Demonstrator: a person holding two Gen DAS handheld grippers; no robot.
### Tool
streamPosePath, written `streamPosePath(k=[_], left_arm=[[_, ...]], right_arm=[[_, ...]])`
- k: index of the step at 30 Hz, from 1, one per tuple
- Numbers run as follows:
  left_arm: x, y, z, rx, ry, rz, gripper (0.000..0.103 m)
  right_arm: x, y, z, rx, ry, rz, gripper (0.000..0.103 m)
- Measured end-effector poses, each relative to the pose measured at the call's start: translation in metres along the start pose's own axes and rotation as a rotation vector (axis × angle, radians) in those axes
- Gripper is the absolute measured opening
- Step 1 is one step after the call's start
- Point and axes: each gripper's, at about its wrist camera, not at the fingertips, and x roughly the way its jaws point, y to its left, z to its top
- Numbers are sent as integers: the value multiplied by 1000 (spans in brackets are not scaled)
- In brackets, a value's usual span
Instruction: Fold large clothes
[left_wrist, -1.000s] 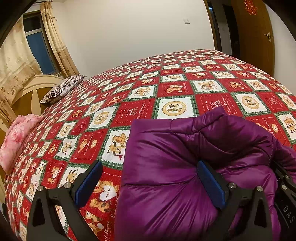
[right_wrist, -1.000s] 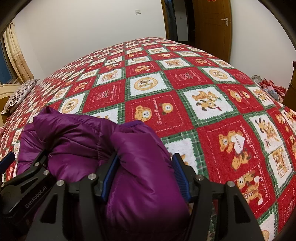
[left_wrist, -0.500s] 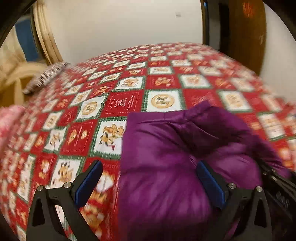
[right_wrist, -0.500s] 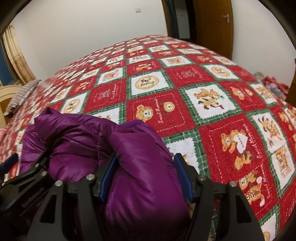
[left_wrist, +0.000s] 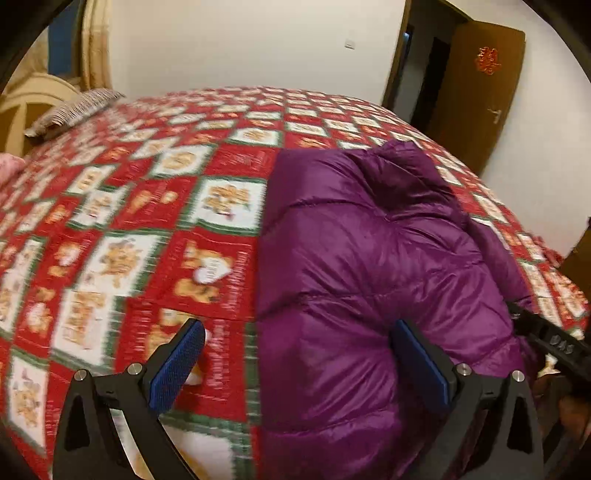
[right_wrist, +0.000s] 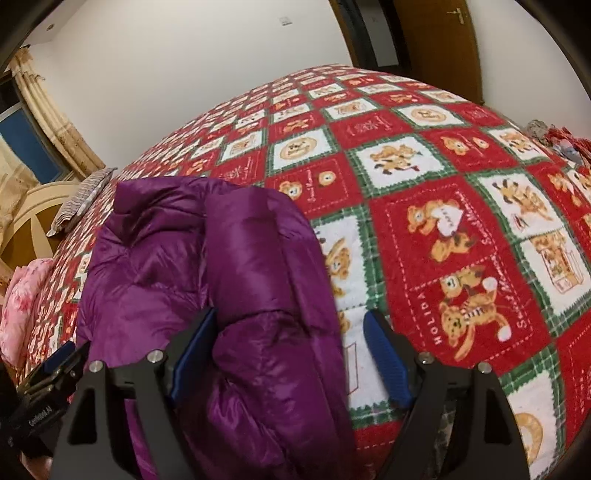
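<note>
Looking along the left gripper (left_wrist: 297, 363), the purple down jacket (left_wrist: 369, 266) lies folded on the red patchwork bedspread (left_wrist: 155, 206), its long axis running from the near edge away toward the far side, narrowing to a bunched end near the brown door (left_wrist: 476, 96). The jaws stand wide: the right pad presses into the jacket's near part, the left pad hangs over bare bedspread. Compared with a second ago, this view has swung so the jacket sits further right and more bedspread shows on the left.

From the right gripper (right_wrist: 291, 356), the jacket (right_wrist: 207, 266) fills the near left, stretching toward the striped pillow (right_wrist: 83, 201). Its jaws are now spread wide, the right pad clear of the fabric, whereas earlier both pads squeezed the folded roll.
</note>
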Motion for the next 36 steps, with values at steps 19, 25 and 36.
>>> streamPosePath(k=[19,25,36], left_arm=[[-108,-44,-2,236,-242,18,25],[-158,-10,-7,200,-280,113,25],[-196,73,-32,90,-286,241,25]], right_arm=[[-48,30,-11,-23,-87,252,22],[-64,81,-10,-89,-90,345,22],[-50,173,-32,-241,-21,455,21]])
